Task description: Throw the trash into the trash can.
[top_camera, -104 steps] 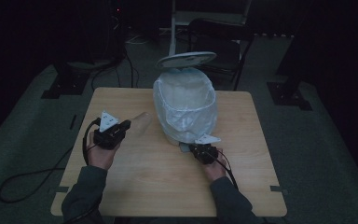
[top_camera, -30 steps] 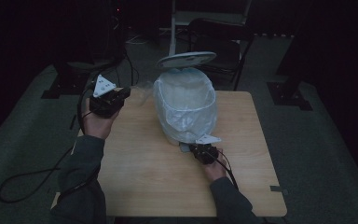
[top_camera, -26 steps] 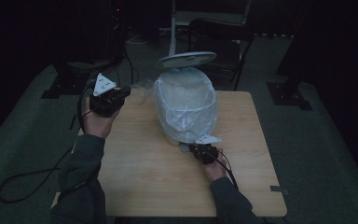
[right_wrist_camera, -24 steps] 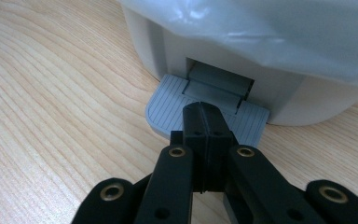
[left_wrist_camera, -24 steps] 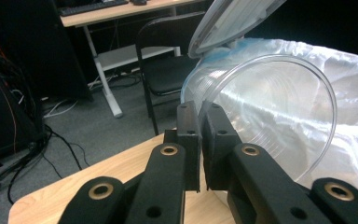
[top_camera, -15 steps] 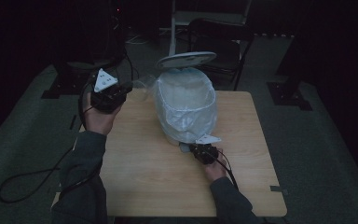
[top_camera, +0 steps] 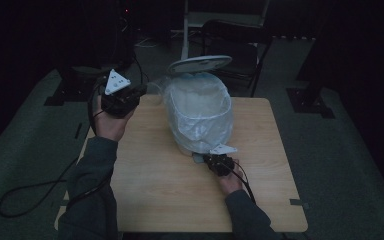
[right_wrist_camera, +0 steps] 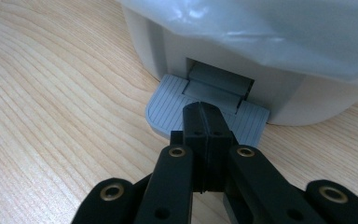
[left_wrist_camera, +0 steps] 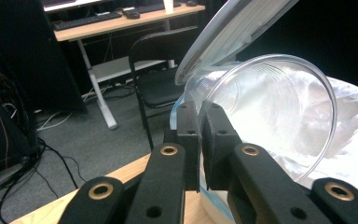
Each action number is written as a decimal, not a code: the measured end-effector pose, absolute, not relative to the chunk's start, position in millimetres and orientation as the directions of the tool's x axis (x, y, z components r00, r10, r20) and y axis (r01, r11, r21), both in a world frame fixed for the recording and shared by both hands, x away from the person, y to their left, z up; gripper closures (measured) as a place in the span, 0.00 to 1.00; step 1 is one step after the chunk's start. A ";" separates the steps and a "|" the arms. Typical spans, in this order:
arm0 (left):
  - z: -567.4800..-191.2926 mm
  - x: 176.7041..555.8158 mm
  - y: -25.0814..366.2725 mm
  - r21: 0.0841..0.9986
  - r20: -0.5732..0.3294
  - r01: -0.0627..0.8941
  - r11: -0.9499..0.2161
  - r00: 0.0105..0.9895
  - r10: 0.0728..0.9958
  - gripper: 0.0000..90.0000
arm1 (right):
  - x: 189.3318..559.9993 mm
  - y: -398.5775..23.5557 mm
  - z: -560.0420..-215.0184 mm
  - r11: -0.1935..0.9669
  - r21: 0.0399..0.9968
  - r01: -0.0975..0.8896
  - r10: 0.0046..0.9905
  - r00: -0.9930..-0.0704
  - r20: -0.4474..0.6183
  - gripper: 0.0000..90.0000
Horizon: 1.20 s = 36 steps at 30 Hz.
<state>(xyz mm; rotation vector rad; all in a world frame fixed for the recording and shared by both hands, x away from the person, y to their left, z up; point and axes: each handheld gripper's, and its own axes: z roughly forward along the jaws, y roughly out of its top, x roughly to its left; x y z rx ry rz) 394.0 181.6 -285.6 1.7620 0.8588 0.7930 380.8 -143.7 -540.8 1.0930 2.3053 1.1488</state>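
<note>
Cup lifted to the mouth of the open bin

The left gripper (top_camera: pixel 130 97), low on the desk (top_camera: pixel 170 190) a few seconds ago, has risen to the upper left of the high view, its jaws clamped on the rim of a clear plastic cup (left_wrist_camera: pixel 279 112). In the left gripper view the cup lies tipped, right at the bag-lined pedal bin (top_camera: pixel 198 112) beneath its raised lid (top_camera: pixel 200 64). The right gripper (right_wrist_camera: pixel 200 123) has not moved: jaws together, their tips pressing down on the grey pedal (right_wrist_camera: pixel 168 105) at the bin's foot, at the centre of the frame. With the lid held up, I'd judge the cup is about to be dropped in.
</note>
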 end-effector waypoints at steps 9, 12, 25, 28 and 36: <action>-284.6 397.8 174.0 0.945 0.121 0.193 -0.265 0.548 0.828 0.97 | 380.7 -143.8 -540.9 0.376 0.788 0.487 0.763 -0.645 0.034 1.00; -284.1 398.9 171.2 0.945 0.121 0.192 -0.267 0.552 0.825 0.97 | 380.6 -143.8 -540.9 0.376 0.789 0.487 0.764 -0.644 0.034 1.00; -282.7 404.5 157.6 0.943 0.116 0.193 -0.270 0.570 0.814 0.97 | 380.7 -143.9 -540.9 0.378 0.788 0.486 0.763 -0.645 0.032 1.00; -282.8 406.0 155.2 0.944 0.113 0.194 -0.268 0.574 0.811 0.97 | 380.7 -143.9 -540.9 0.377 0.788 0.486 0.763 -0.646 0.033 1.00; -283.4 408.6 148.9 0.942 0.108 0.197 -0.270 0.585 0.804 0.97 | 380.7 -143.9 -540.9 0.377 0.788 0.486 0.763 -0.645 0.033 1.00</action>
